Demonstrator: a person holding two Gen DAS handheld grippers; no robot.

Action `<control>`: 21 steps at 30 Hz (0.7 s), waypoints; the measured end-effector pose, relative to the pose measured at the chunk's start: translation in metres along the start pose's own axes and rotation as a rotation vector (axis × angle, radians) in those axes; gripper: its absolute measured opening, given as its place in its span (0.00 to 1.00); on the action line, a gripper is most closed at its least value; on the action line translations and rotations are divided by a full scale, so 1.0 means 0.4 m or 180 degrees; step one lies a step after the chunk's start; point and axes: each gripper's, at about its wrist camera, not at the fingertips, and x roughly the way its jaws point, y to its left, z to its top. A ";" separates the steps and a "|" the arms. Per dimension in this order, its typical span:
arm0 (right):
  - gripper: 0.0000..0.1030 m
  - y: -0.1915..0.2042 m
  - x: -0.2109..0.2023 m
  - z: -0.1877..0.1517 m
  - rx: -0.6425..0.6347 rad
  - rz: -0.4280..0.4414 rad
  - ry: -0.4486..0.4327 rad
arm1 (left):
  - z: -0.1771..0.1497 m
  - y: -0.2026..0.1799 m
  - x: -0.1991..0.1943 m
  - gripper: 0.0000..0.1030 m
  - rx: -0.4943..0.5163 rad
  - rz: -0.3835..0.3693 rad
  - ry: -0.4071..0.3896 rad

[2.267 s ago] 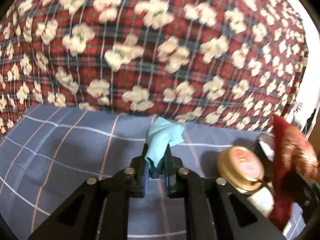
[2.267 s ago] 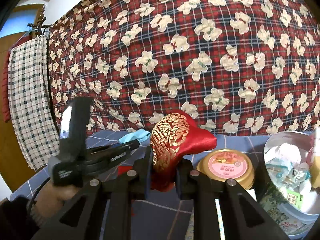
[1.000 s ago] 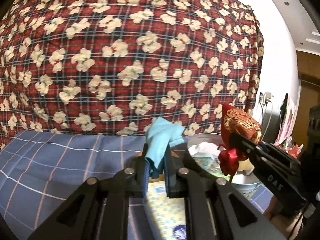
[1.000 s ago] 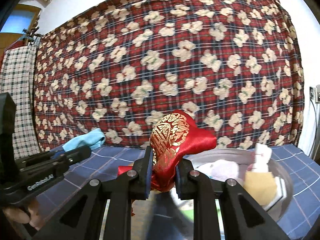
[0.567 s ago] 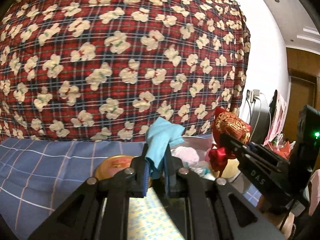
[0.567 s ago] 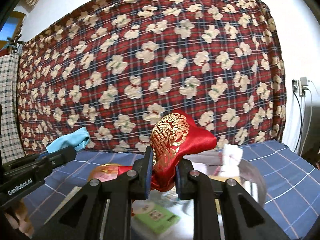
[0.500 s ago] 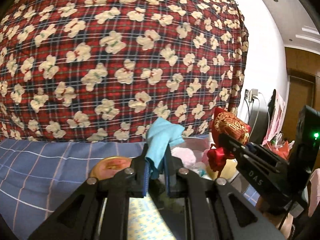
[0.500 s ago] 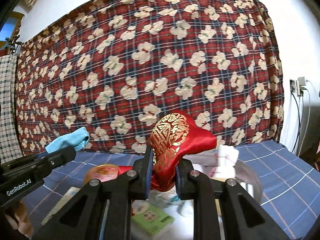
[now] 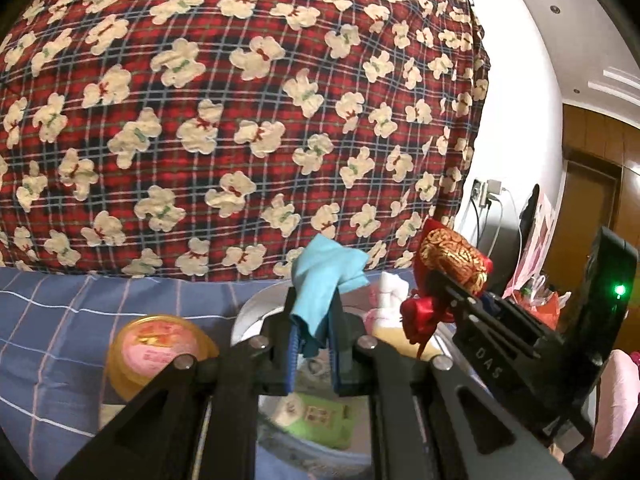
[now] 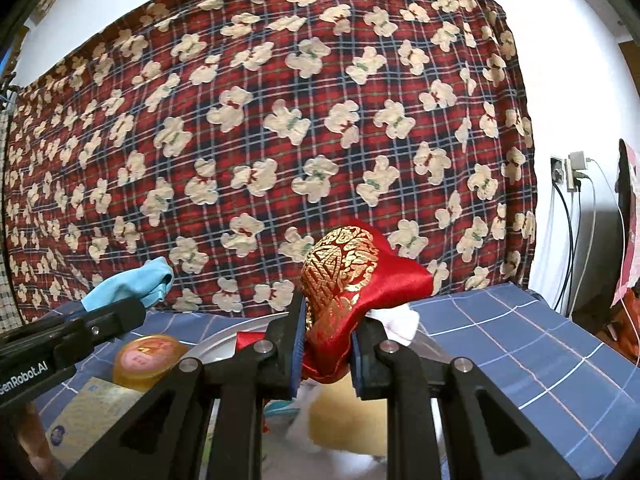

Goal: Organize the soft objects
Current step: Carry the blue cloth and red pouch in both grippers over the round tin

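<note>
Jaws of the left gripper (image 9: 314,354) pinch a light-blue cloth (image 9: 326,280) at frame centre; the right gripper (image 10: 326,354) clamps a red-and-gold brocade pouch (image 10: 352,276) above the metal tin (image 9: 244,320).

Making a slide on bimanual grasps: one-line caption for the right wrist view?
Right tongs shut on a red-and-gold pouch above a metal bowl, left tongs alongside.

Left gripper (image 9: 313,354): matte black angular frame with triangular cut-outs, silver round screw heads at the finger joints, blue pads lining the inner finger faces. Right gripper (image 10: 326,354): the same black build, silver screws and blue pads; at the right of the left wrist view its side bears white "DAS" lettering and a green indicator light.
</note>
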 end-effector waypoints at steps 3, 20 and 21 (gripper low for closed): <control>0.20 -0.018 0.007 0.004 0.0033 -0.0023 0.0004 | 0.003 -0.022 0.020 0.09 0.0017 -0.0038 0.0006; 0.20 -0.056 0.021 0.011 0.0084 -0.0051 0.0025 | -0.002 -0.062 0.080 0.09 -0.0001 -0.0118 0.0083; 0.20 -0.055 0.020 0.011 0.0081 -0.0050 0.0024 | -0.003 -0.062 0.081 0.09 -0.0002 -0.0122 0.0086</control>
